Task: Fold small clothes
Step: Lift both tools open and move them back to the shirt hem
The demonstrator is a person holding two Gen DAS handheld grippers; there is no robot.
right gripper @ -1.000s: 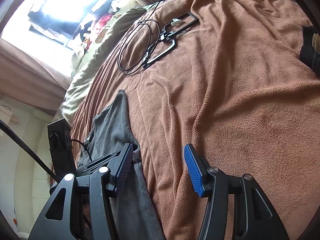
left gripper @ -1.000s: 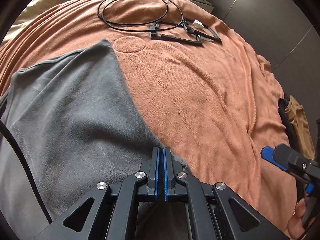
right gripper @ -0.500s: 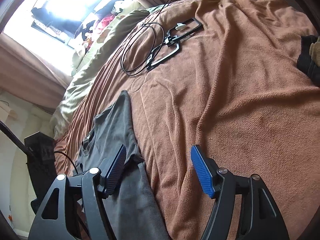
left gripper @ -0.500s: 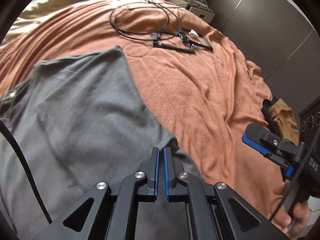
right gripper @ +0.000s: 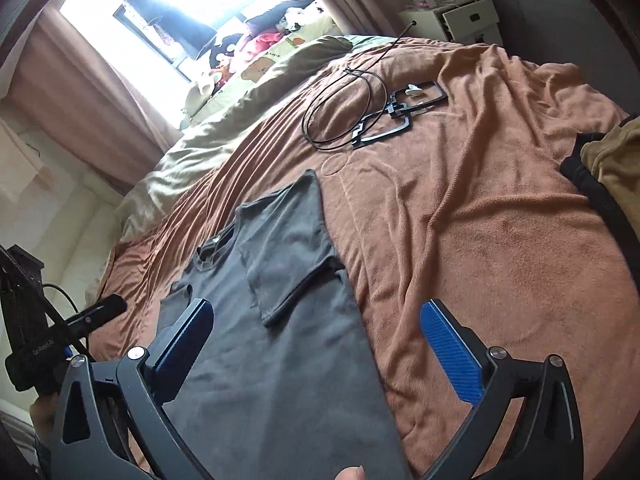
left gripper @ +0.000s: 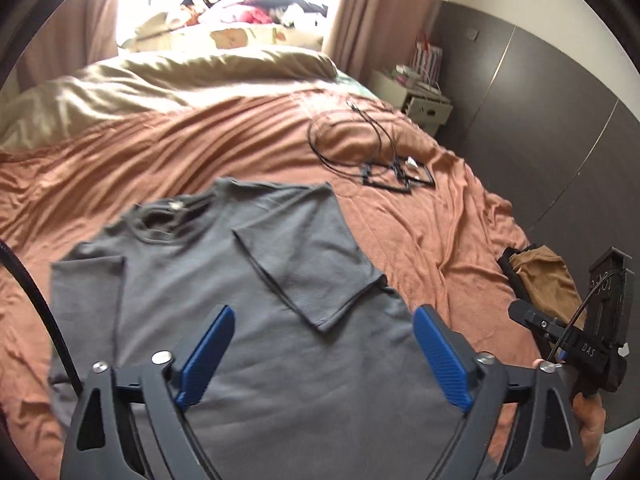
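Note:
A grey T-shirt (left gripper: 180, 280) lies flat on the orange blanket (left gripper: 420, 232), collar towards the window, both sleeves turned in over the body. My left gripper (left gripper: 324, 320) hangs above its lower half, jaws opening wide, nothing between the blue pads. My right gripper (right gripper: 318, 312) is over the shirt's (right gripper: 280, 360) right edge, jaws also opening wide and empty. Each gripper shows at the edge of the other's view: the right gripper (left gripper: 560, 340) in a hand, the left gripper (right gripper: 92, 316).
A looped black cable with black frames (left gripper: 380, 164) lies further up the blanket. A tan and black garment pile (right gripper: 608, 160) sits at the bed's right edge. An olive duvet (left gripper: 180, 76) covers the head end, by a nightstand (left gripper: 424, 104).
My left gripper let go of the shirt, opened wide and lifted back, so the whole shirt shows. My right gripper opened wider and rose too.

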